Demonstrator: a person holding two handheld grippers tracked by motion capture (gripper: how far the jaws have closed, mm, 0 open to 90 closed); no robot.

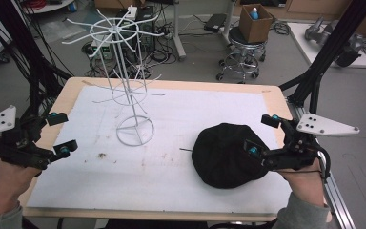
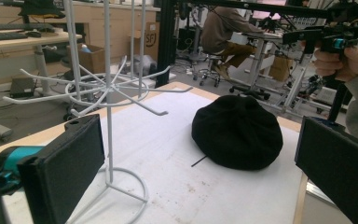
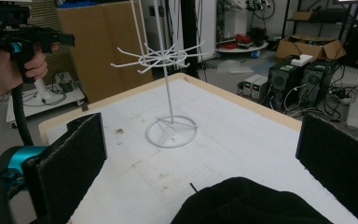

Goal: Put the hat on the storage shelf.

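The right tool (image 1: 263, 134) hangs spread over the black hat (image 1: 226, 155); the left tool (image 1: 63, 133) is spread too. Probably bound for the white rack (image 1: 124, 76), the hat wants a pinch at its rim.

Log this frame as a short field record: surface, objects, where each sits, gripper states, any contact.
surface: table with white cover
hat: black hat, lying flat on the person's right side
rack: white wire rack, upright, left of centre, hooks bare
left gripper: open, at the left edge, holding nothing
right gripper: open, over the hat's right edge, contact unclear
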